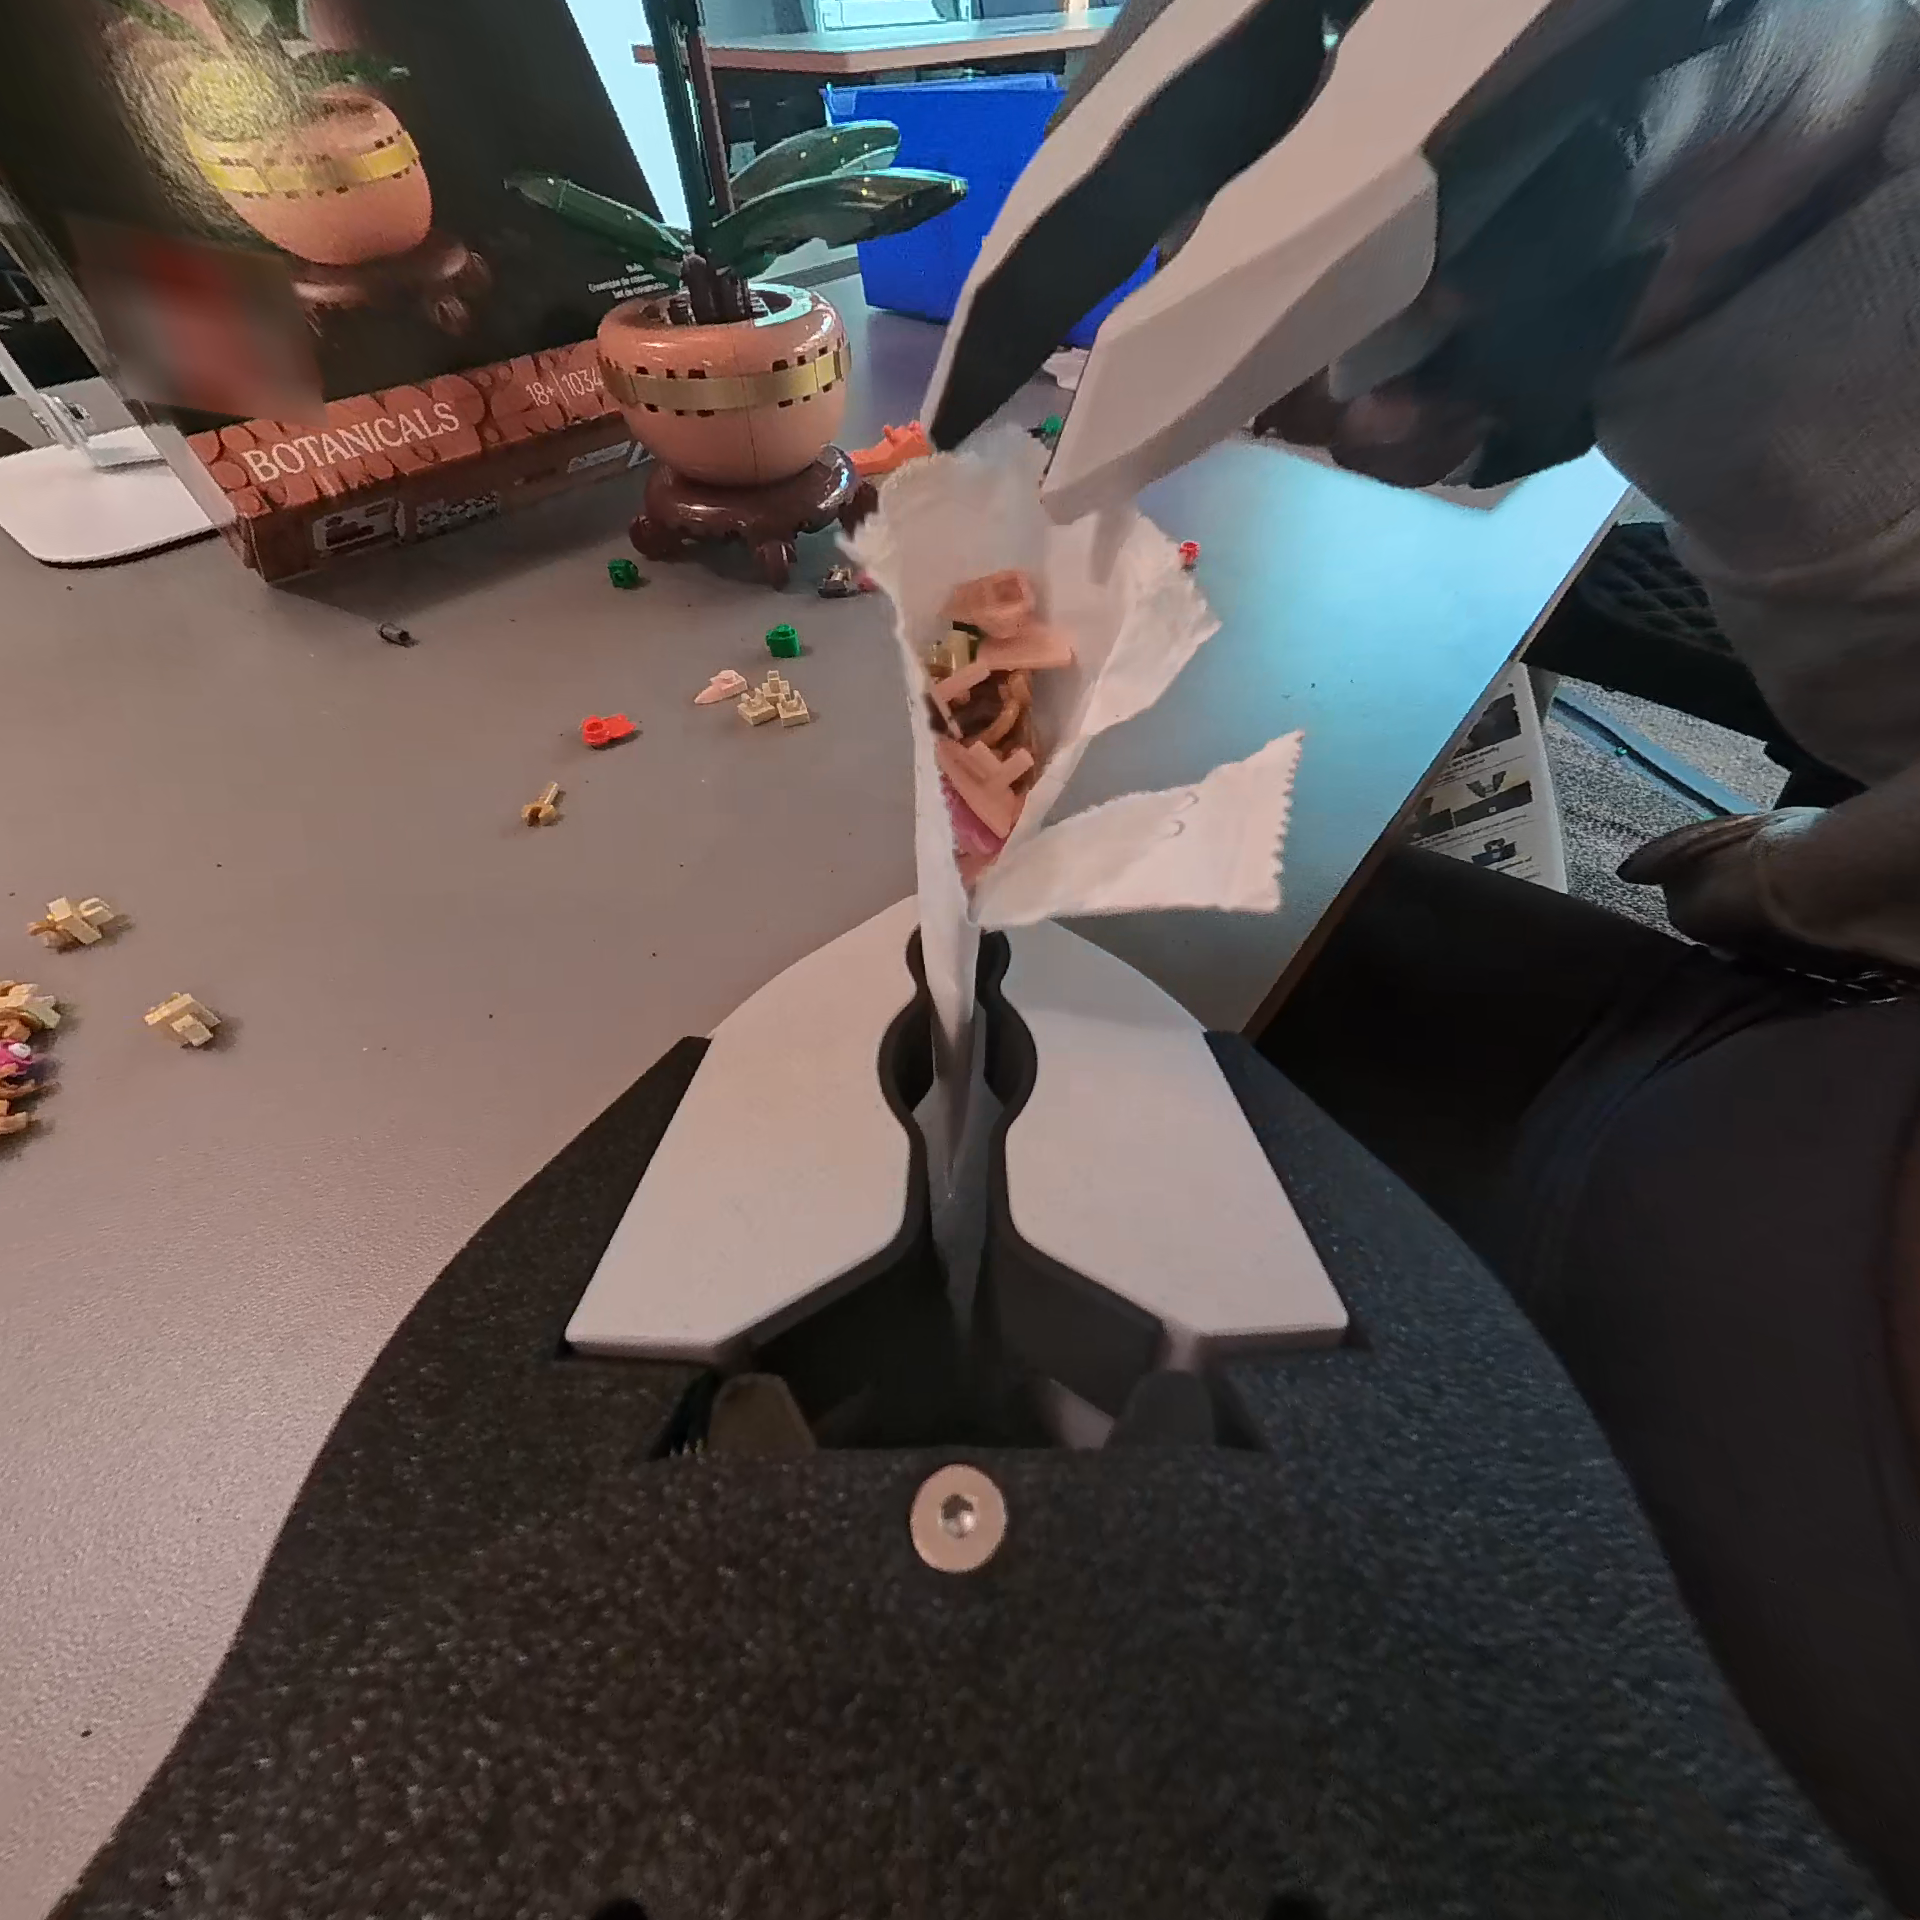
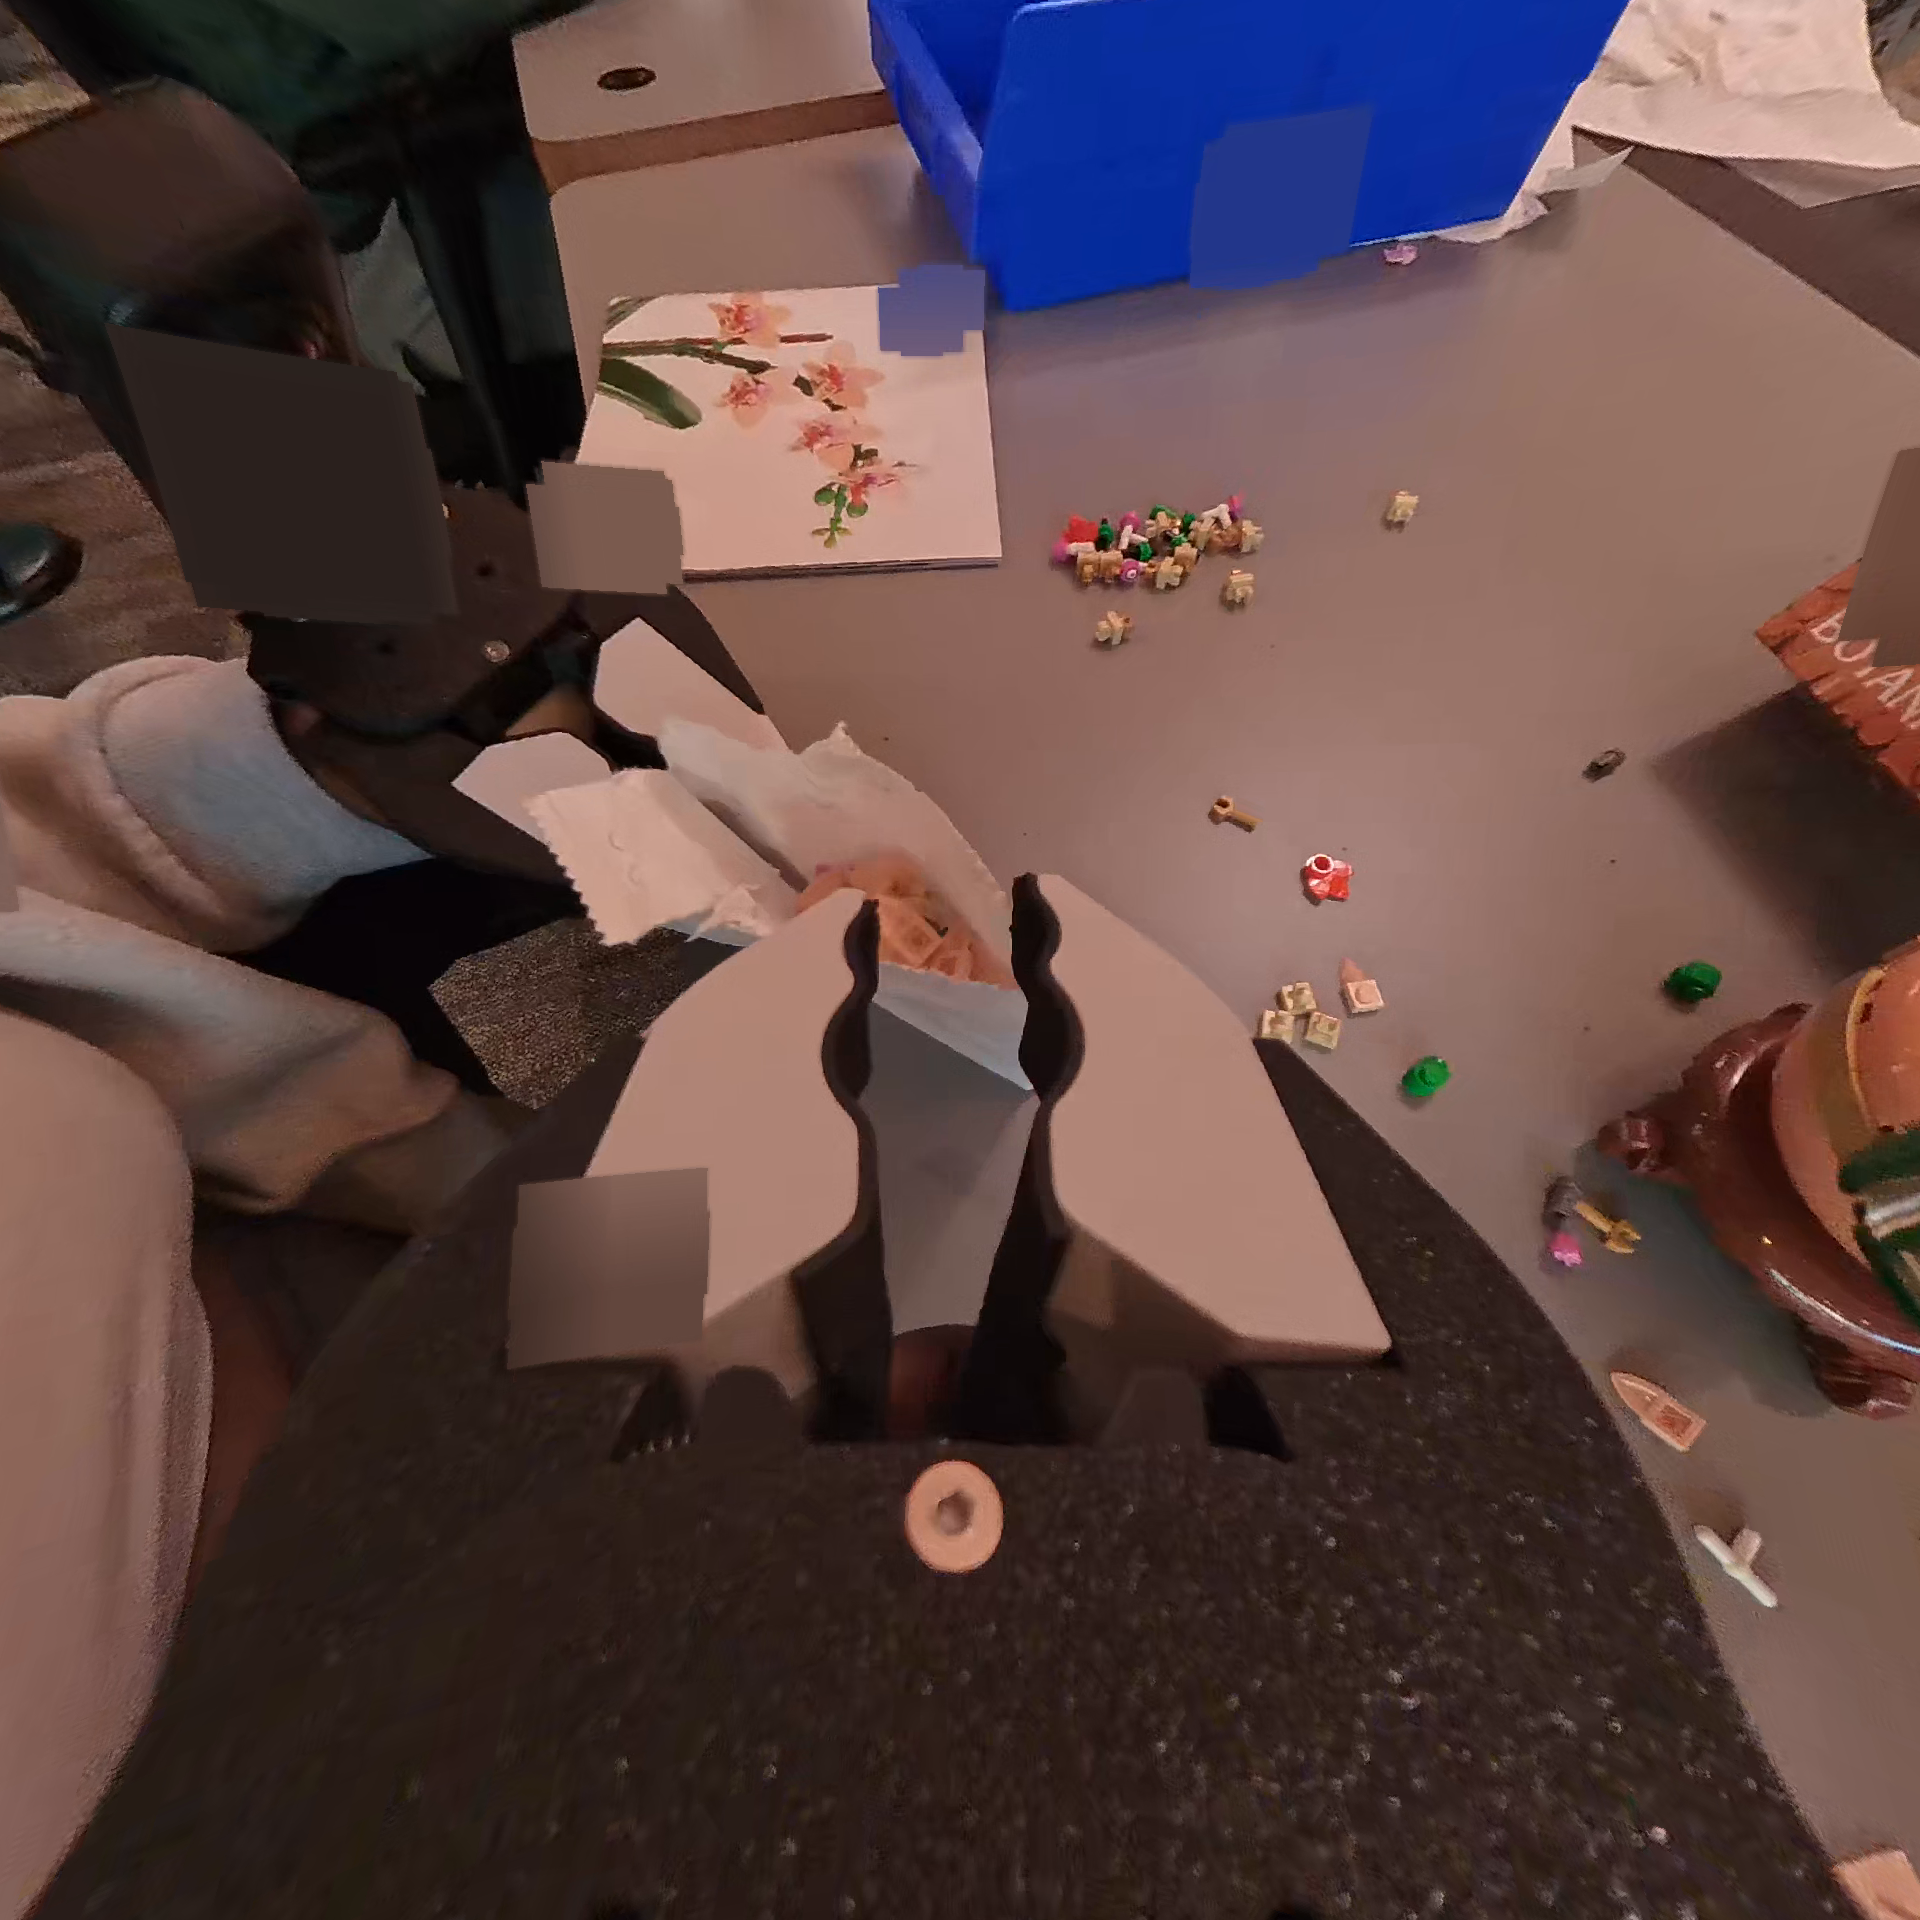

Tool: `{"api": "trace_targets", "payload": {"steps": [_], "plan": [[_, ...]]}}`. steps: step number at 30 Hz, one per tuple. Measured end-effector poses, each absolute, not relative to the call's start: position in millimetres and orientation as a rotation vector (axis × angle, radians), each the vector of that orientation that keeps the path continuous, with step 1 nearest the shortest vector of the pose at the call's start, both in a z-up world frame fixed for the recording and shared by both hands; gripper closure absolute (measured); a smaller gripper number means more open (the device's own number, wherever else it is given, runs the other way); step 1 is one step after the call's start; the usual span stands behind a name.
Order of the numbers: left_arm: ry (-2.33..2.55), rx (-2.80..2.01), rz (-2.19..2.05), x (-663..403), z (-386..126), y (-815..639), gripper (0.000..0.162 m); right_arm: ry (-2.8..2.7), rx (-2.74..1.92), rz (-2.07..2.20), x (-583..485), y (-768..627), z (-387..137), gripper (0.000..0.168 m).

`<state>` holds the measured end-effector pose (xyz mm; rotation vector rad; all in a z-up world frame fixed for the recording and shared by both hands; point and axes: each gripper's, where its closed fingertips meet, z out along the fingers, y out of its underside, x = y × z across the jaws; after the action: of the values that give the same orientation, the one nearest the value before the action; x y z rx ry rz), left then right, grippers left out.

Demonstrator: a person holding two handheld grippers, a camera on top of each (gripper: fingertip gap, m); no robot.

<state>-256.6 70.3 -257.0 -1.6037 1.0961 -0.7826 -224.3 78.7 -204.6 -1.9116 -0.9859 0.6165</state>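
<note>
Office-type room. Grey laminate desk (image 2: 1455,416) with a cable grommet hole (image 2: 625,78) near its far edge; monitor stand foot (image 1: 94,499) at the far left corner; grey carpet tile floor (image 1: 1662,769); blue storage bin (image 2: 1195,135).

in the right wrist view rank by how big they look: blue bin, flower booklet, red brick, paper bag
1. blue bin, though the frame edge cuts it off
2. flower booklet
3. paper bag, nearer the camera and partly hidden by the right tongs, so unsure against the booklet
4. red brick
</note>
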Motion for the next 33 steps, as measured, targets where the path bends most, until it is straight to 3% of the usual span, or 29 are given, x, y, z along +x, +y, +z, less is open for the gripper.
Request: {"api": "trace_targets", "payload": {"steps": [8,13,25,33], "plan": [[1.098,-1.602,-0.780,-256.7,-256.8,70.3,0.158,-0.826,-1.936,0.365,-149.5,98.6,-201.5,0.140],[1.097,-1.605,-0.784,-256.8,-257.1,69.7,0.158,-0.678,-2.172,0.271,-65.2,97.7,-246.9,0.144],[1.089,-1.612,-0.786,-256.0,-257.8,71.4,0.158,-0.729,-2.260,0.216,-62.0,104.5,-281.8,0.145],[1.092,-1.610,-0.788,-256.8,-257.8,70.4,0.158,-0.687,-2.266,0.289,-62.2,107.3,-285.3,0.160]]}}
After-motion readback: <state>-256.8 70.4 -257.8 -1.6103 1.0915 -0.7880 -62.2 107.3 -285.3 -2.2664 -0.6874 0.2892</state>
